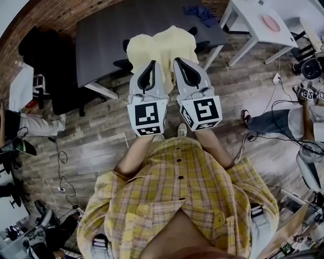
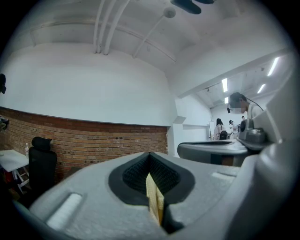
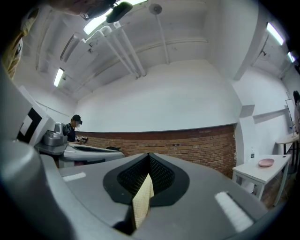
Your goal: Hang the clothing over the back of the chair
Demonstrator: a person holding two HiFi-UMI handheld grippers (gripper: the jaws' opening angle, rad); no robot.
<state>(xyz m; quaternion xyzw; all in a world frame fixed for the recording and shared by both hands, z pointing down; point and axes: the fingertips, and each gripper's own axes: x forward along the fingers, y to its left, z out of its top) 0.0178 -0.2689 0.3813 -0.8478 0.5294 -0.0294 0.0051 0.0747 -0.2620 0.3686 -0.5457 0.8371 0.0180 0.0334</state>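
Note:
A pale yellow garment (image 1: 162,48) hangs spread out in front of me, over the near edge of a dark table (image 1: 106,30). My left gripper (image 1: 148,71) is shut on its left part; a fold of yellow cloth (image 2: 154,201) is pinched between the jaws. My right gripper (image 1: 186,68) is shut on the right part, with a strip of the cloth (image 3: 142,204) caught between its jaws. Both grippers point upward and level, side by side. Dark chair parts (image 1: 123,63) show beside the cloth; most of the chair is hidden behind it.
A white table (image 1: 258,23) with a pink dish (image 1: 271,23) stands at the back right. A blue cloth (image 1: 202,12) lies on the dark table. A black chair (image 1: 43,50) stands at the left by the brick wall. Cables lie on the wood floor (image 1: 96,146). A person (image 1: 283,121) sits at the right.

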